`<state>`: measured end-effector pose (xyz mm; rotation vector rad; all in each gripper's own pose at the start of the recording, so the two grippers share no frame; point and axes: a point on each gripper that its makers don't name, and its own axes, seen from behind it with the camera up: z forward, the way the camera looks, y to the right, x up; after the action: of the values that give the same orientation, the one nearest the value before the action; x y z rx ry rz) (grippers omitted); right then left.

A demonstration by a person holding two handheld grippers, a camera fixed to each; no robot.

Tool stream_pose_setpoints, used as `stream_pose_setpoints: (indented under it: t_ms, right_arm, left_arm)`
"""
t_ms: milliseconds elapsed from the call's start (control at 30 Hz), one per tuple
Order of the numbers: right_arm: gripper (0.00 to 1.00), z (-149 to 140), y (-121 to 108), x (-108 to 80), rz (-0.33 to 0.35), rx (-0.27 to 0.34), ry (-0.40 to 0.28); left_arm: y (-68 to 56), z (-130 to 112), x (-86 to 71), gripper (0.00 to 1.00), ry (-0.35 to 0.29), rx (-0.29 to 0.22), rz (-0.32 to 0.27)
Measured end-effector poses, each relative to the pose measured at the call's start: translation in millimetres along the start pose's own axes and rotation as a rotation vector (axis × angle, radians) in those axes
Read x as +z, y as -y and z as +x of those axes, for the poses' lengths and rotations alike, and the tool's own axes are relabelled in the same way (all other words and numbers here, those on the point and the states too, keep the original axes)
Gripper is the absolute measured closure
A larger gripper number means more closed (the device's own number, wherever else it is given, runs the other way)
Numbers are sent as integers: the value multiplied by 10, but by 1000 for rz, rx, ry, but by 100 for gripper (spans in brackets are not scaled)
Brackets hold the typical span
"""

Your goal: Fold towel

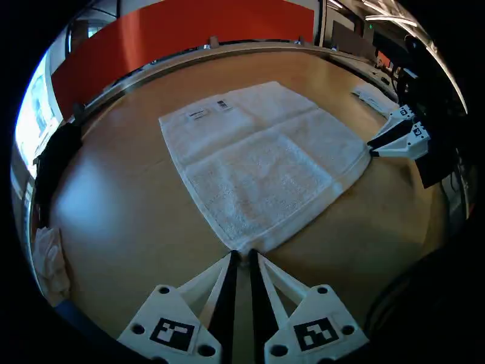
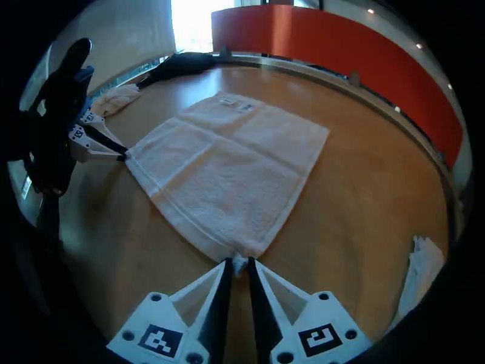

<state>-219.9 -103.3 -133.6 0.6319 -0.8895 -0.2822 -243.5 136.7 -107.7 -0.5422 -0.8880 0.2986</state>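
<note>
Towel (image 1: 260, 158) lies flat in one layer on the table (image 1: 121, 212), spread out ahead of both sets of fingertips. Crease lines cross it. Sewn tags (image 1: 206, 112) sit on the edge farthest from my fingers.

Left gripper (image 1: 242, 258): fingers nearly pressed together, with the towel's near corner nipped between the tips. Right gripper (image 2: 239, 267): same, fingers drawn in on a small nub of corner at the tips. Each view has the other gripper off to the side, tips on the neighbouring corner, so I hold both ends of one hem.

Why: holding two corners of the same edge lets me lift that edge level and carry it over to the tagged edge for a half-fold with no skew. Pinching at the very tips means the fingers are low to the wood and take one layer only.

Judgement: grasp done, fold not yet begun. The next move needs both hands rising together with equal tension, or the hem sags or twists. The bite is shallow, so a corner could slip on the lift.

Clutter is well apart: crumpled cloth (image 1: 48, 261) far left of my left fingers, folded cloth (image 2: 424, 261) far right of my right fingers.
</note>
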Motion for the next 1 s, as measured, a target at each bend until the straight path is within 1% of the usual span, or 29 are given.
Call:
stream_pose_setpoints:
  t_ms: [133,300,400,567,1000]
  right_arm:
    - [86,3,-2,-2,5,0,4]
    - [87,18,-12,-6,1,-19,3]
    - [87,50,-11,-26,0,-32,-3]
    - [88,161,-18,-88,0,-29,-26]
    - [88,554,-29,-331,-4,-9,-105]
  left_arm:
    - [-2,10,-7,88,-3,-16,-4]
    - [4,23,-25,88,-5,-48,-16]
    - [14,53,-53,88,-8,-55,-16]
    - [18,123,-116,88,-14,-65,-21]
    - [48,351,-343,89,-49,-98,-24]
